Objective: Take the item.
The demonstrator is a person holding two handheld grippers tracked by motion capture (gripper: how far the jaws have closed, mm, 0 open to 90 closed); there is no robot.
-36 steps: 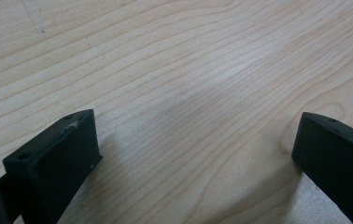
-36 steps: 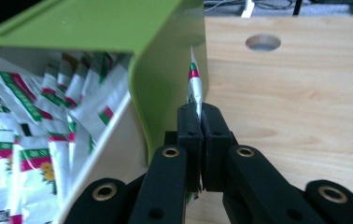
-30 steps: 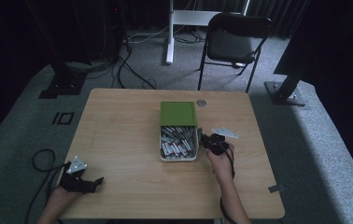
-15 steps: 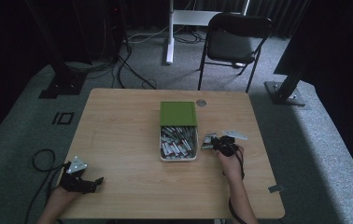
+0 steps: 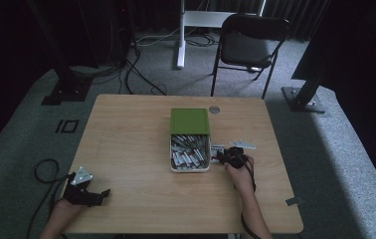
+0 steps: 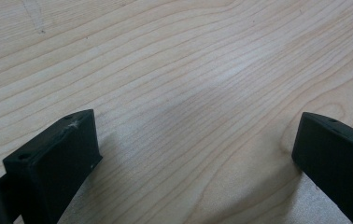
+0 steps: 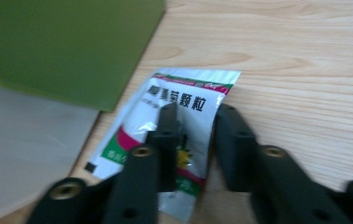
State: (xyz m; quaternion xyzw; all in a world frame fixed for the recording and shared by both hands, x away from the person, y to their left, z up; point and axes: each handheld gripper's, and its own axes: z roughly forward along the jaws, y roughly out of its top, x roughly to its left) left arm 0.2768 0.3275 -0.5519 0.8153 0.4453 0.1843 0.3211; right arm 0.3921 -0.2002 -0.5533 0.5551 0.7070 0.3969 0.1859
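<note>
Beside the green-lidded white box (image 5: pixel 190 144), right hand-held gripper (image 7: pixel 191 119) narrowly parted over a white printed sachet (image 7: pixel 174 116) on the wooden counter (image 5: pixel 126 144); grip unclear. Left hand-held gripper (image 6: pixel 193 154) wide open, empty.

1. The left half of the wooden table (image 5: pixel 126 144) is bare, giving open passage between the left gripper (image 5: pixel 92 193) and the box (image 5: pixel 190 160).
2. The box stands mid-table with its green lid (image 5: pixel 190 121) propped at the far end; together they block a straight path across the centre.
3. Just right of the box a sachet (image 7: pixel 174 122) lies flat on the wood; the right gripper (image 7: pixel 192 135) sits over it, jaws a little apart.
4. Another small packet (image 5: pixel 241 145) lies near the right gripper, narrowing that side.
5. The near edge of the table is open between the two forearms.
6. A chair (image 5: pixel 248 45) stands beyond the far edge.
</note>
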